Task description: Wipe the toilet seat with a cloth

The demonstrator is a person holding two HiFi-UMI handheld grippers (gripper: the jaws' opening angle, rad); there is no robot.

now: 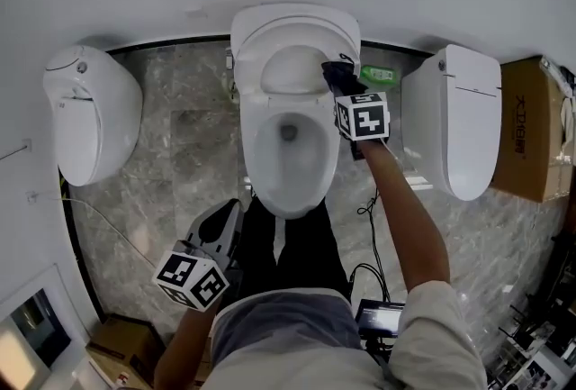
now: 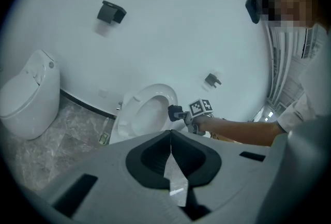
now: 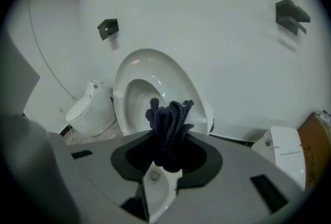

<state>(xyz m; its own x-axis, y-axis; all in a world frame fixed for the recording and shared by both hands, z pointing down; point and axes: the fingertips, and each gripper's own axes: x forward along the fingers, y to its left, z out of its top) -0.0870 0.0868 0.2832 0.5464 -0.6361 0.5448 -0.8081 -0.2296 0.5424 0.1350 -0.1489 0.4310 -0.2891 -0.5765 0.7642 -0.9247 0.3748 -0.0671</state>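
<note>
- Right gripper point(image 1: 340, 77) pinches bunched dark navy cloth point(image 3: 168, 127); cloth pokes out past jaw tips, long axis along gripper's.
- Cloth points at raised white oval toilet seat point(image 3: 155, 65).
- Left gripper point(image 2: 170, 137) pressed together, empty.

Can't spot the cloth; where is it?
Head view: the cloth is bunched in the right gripper, by the middle toilet's raised seat, right side.
</note>
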